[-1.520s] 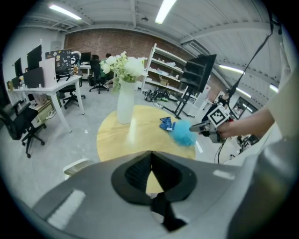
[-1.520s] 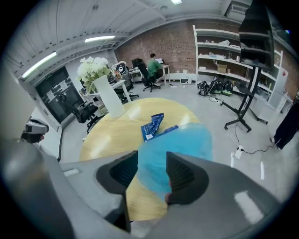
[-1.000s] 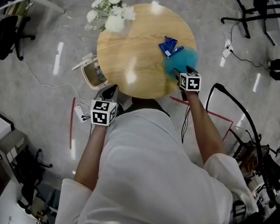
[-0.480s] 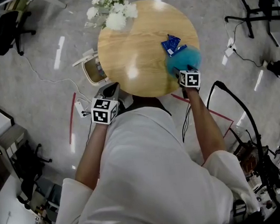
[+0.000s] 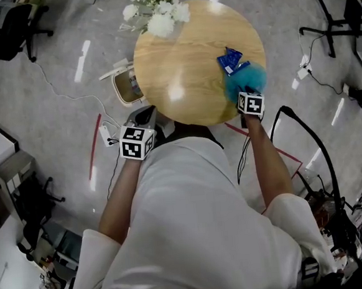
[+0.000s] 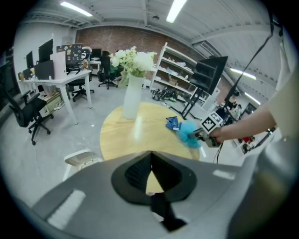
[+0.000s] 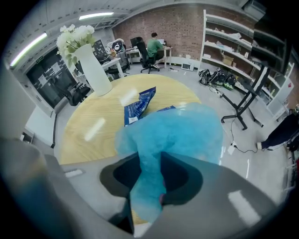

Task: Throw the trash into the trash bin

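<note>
A blue fluffy ball [image 5: 250, 76] lies at the right edge of the round wooden table [image 5: 181, 66], beside a crumpled blue wrapper [image 5: 229, 58]. My right gripper [image 5: 245, 92] reaches into the ball from the near side. In the right gripper view the blue fluffy ball [image 7: 180, 133] is squeezed between the jaws of the right gripper [image 7: 150, 179], which have just been closing on it, and the blue wrapper [image 7: 140, 105] lies just beyond. My left gripper [image 5: 145, 114] hangs off the table's near left edge. In its own view the left gripper [image 6: 150, 158] has its jaws together with nothing between them.
A white trash bin [image 5: 125, 88] with its lid up stands on the floor against the table's left side. A white vase of flowers [image 5: 158, 11] sits on the table's far edge. Cables, red floor tape [image 5: 94, 147] and a black stand [image 5: 298, 125] lie around me.
My right gripper has sunk a little into the blue fluffy ball and its jaws have narrowed around it. The left gripper has stayed where it was.
</note>
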The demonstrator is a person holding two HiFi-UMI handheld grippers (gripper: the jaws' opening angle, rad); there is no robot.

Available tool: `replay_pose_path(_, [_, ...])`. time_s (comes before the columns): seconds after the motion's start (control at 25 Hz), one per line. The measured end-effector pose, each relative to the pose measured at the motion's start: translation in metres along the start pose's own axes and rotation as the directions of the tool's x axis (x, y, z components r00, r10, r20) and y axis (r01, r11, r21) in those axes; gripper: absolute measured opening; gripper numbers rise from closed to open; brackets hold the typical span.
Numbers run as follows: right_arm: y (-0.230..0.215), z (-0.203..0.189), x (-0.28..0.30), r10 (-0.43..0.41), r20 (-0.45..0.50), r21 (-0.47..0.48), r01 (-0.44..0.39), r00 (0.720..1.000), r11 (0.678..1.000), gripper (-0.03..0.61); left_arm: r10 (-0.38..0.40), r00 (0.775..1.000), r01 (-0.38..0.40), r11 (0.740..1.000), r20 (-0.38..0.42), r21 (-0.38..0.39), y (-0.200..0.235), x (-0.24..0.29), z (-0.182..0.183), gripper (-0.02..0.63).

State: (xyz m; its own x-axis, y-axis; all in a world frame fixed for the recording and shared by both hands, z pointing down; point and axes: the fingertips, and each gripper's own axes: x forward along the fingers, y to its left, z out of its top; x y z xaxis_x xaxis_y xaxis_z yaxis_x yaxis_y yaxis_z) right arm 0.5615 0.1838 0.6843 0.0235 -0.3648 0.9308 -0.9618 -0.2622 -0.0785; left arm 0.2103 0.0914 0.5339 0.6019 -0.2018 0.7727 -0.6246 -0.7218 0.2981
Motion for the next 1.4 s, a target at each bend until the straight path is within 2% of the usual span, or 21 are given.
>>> replay_pose_path(0.16, [-0.001, 0.006, -0.008, -0.029, 0.028, 0.005, 0.028, 0.999, 1.000, 0.019, 0.009, 1.000, -0.009, 1.000, -0.002, -0.005, 0.004, -0.006, -0.007, 0.003])
replay_pose_path(0.2, [-0.001, 0.006, -0.009, -0.024, 0.032, 0.007, 0.023, 0.999, 1.000, 0.011, 0.009, 1.000, -0.009, 1.000, -0.001, -0.006, 0.004, -0.006, -0.008, 0.003])
replay_pose_path(0.64, [0.019, 0.010, -0.023, 0.027, 0.059, -0.004, -0.027, 0.998, 1.000, 0.006, 0.000, 0.999, 0.001, 1.000, 0.042, -0.008, 0.008, -0.012, 0.000, 0.003])
replay_pose_path(1.12, [0.045, 0.024, -0.052, 0.014, 0.149, -0.014, -0.012, 0.989, 1.000, 0.006, 0.013, 0.996, -0.012, 1.000, 0.086, -0.013, 0.031, -0.043, -0.011, 0.004])
replay_pose_path(1.4, [0.063, 0.027, -0.066, 0.010, 0.165, -0.005, -0.009, 0.986, 1.000, 0.006, 0.024, 0.994, -0.021, 1.000, 0.105, -0.021, 0.043, -0.065, -0.017, 0.003])
